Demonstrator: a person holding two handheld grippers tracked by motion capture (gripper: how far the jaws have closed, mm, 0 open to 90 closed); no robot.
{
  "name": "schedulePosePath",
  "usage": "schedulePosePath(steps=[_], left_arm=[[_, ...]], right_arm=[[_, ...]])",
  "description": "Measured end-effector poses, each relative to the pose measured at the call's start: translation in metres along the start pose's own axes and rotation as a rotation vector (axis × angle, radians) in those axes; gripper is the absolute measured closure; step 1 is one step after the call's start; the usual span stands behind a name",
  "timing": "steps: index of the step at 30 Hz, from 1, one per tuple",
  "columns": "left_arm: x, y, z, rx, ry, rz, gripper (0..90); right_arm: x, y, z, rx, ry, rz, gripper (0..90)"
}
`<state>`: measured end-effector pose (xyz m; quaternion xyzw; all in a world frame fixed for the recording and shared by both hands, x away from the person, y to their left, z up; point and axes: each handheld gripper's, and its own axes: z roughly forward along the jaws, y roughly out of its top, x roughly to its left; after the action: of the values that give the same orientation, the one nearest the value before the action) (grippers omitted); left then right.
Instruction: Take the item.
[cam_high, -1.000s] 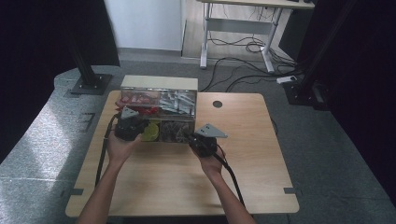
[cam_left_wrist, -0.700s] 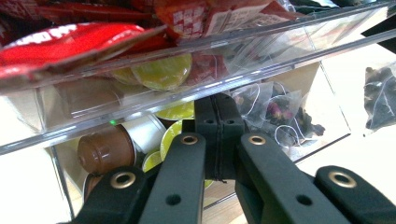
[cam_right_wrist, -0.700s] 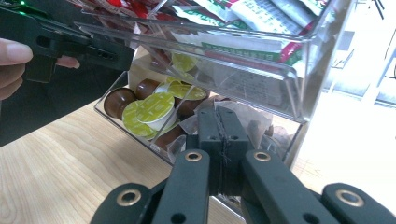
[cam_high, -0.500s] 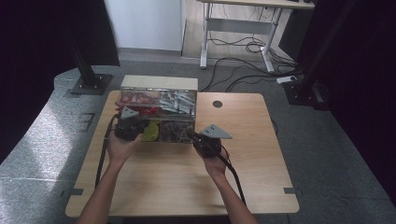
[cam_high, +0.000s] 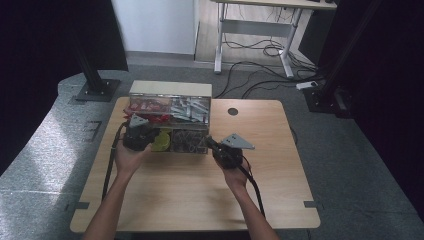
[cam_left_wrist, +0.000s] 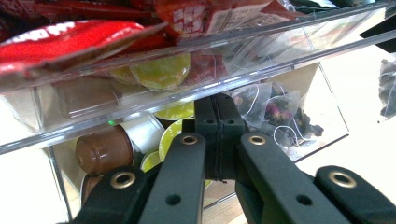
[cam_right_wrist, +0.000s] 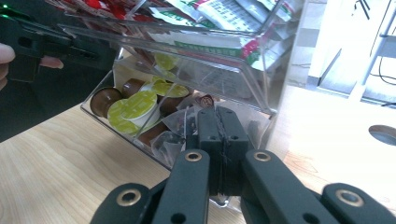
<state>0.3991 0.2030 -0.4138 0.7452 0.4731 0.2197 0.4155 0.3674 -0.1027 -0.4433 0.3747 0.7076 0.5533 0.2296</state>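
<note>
Table (cam_high: 280, 190): pale wood top, round cable hole near the far edge; carries everything below.

Organiser (cam_high: 200, 101): clear plastic box, two tiers, standing at the far left-centre of the table. The upper tier holds red packets (cam_left_wrist: 70, 39) on its left and white-and-green sachets (cam_right_wrist: 224, 14) on its right; the lower tier is open toward the person. Judged rigid, light for its bulk, smooth and slippery, with thin walls that could crack under a hard pinch. Best taken by the bottom front lip or the side walls, one gripper at each end, so it does not tip and spill.

Left gripper (cam_high: 138, 134): at the organiser's front left, jaws pressed together with nothing between them, tips at the lower-tier opening.

Right gripper (cam_high: 216, 146): at the organiser's front right corner, jaws likewise closed and empty.

Coffee capsules (cam_right_wrist: 132, 108): brown bodies, green foil lids, lower left compartment. Stiff, small, likely to roll.

Tea bags (cam_left_wrist: 275, 112): mesh pyramids with strings, lower right compartment. Soft, featherlight, easily snagged.
</note>
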Motion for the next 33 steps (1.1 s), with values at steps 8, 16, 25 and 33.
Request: schedulePosePath(steps=[8, 16, 25, 33], left_arm=[[0.0, 0.0, 0.0, -0.001, 0.002, 0.001, 90.0], [0.0, 0.0, 0.0, 0.001, 0.003, 0.002, 90.0], [-0.001, 0.0, 0.0, 0.002, 0.004, 0.002, 90.0], [-0.001, 0.0, 0.0, 0.003, 0.004, 0.004, 90.0]], right_arm=[[-0.005, -0.001, -0.005, -0.005, -0.015, 0.007, 89.1], [-0.013, -0.003, -0.009, -0.004, -0.03, 0.013, 89.1], [-0.019, -0.004, -0.014, -0.006, -0.045, 0.018, 89.1], [-0.022, -0.003, -0.016, -0.01, -0.054, 0.02, 89.1]])
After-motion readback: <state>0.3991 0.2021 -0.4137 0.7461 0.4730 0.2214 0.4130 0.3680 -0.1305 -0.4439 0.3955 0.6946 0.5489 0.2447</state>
